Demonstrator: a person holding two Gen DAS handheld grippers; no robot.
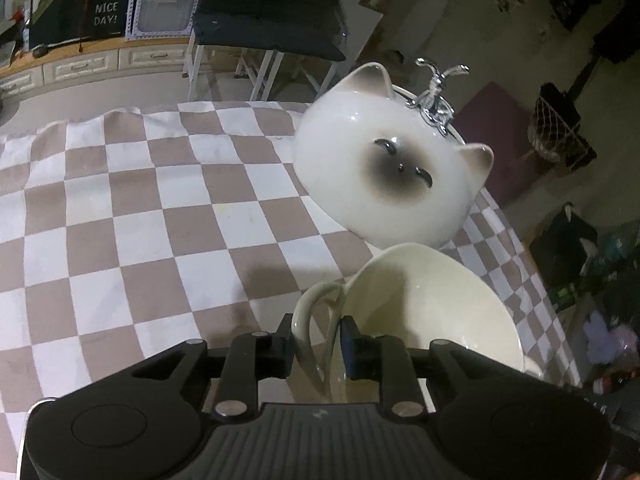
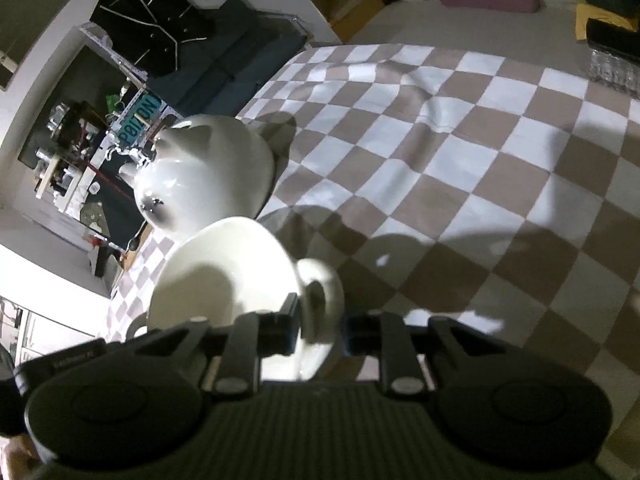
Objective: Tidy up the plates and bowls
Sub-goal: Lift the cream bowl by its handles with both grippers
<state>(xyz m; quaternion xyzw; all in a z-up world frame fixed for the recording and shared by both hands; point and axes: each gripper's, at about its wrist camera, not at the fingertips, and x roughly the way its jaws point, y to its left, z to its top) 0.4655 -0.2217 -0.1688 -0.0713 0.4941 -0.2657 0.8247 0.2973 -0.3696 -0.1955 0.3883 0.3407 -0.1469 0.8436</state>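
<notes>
1. The left gripper (image 1: 316, 350) is clamped on the loop handle of a cream ceramic handled bowl (image 1: 424, 312), one finger outside the loop and one inside the bowl's wall.
2. The right gripper (image 2: 320, 334) has the same bowl's (image 2: 224, 276) handle between its fingers; whether the pads press on it I cannot tell.
3. The bowl sits at the near edge of the worktop, on a brown-and-white checked cloth (image 1: 160, 216).
4. Just beyond it lies a white glossy cat-face ceramic bowl (image 1: 384, 176), upside down, leaning on a chrome wire rack (image 1: 434, 96).
5. The cloth is rumpled in folds farther out (image 2: 424, 92).
6. Beyond the worktop stand a dark cushioned folding chair (image 1: 272, 12) and a "Have a nice day!" sign (image 1: 106, 2).
</notes>
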